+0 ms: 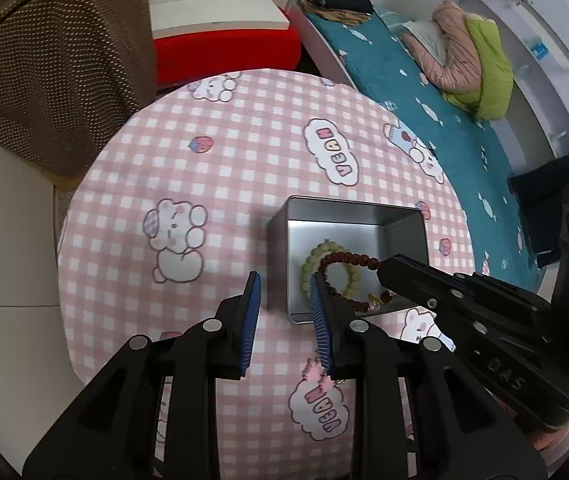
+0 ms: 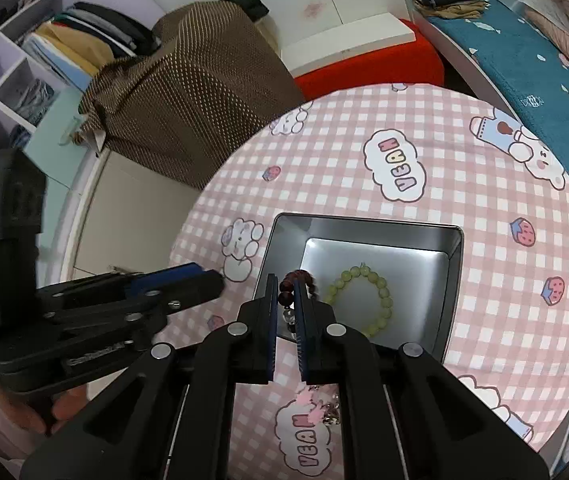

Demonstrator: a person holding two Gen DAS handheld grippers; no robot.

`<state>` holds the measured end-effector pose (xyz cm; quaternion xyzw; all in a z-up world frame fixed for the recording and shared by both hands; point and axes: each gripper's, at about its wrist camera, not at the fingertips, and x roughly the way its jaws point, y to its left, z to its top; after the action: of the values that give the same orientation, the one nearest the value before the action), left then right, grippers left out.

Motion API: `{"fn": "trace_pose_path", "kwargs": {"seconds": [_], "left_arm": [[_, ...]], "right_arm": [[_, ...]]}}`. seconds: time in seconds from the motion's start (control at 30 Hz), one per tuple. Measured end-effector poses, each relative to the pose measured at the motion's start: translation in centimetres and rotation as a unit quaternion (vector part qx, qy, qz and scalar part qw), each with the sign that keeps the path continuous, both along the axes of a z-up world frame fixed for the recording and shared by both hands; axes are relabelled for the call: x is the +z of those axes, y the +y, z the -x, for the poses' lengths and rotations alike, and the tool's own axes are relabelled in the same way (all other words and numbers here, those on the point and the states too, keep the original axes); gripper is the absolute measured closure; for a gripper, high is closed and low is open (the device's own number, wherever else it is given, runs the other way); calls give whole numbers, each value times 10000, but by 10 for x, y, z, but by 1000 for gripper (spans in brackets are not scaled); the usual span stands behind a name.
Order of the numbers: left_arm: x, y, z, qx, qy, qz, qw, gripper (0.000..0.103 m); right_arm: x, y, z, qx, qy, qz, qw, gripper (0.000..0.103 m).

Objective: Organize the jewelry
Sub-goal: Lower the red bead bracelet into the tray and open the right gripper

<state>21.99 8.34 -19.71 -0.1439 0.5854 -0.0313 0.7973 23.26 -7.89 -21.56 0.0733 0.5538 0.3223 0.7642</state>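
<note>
Nearest on the pink checked tabletop (image 2: 484, 200) lies a small pink trinket (image 2: 316, 406), blurred and hard to identify, just below the right claw (image 2: 286, 304). That claw is clenched on a dark brown bead bracelet (image 1: 348, 262), holding it over the near left corner of the metal tin (image 2: 454, 280). The left claw (image 1: 284, 304) stands released with nothing between its pads, straddling the tin's left wall. A pale green bead bracelet (image 2: 368, 300) rests flat on the tin's floor. Beyond the tabletop, a brown dotted cloth (image 2: 188, 92) drapes at far left, and a teal bed (image 1: 424, 92) runs along the far right.
</note>
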Motion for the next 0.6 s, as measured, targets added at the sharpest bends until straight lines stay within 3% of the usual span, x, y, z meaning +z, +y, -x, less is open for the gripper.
{"fn": "trace_pose_path", "kwargs": {"seconds": [0.1, 0.2, 0.43, 0.6], "left_arm": [[-2, 3, 3, 76, 32, -21, 10000, 77], [-3, 3, 7, 91, 47, -67, 9999, 77], [-2, 0, 10, 38, 12, -71, 10000, 77], [1, -5, 14, -8, -26, -99, 9999, 77]], "right_arm": [[-12, -3, -5, -230, 175, 414, 9987, 92], [-15, -14, -6, -408, 283, 408, 9979, 91], [-5, -26, 2, -495, 87, 408, 9979, 87], [4, -26, 6, -550, -19, 414, 9976, 76]]}}
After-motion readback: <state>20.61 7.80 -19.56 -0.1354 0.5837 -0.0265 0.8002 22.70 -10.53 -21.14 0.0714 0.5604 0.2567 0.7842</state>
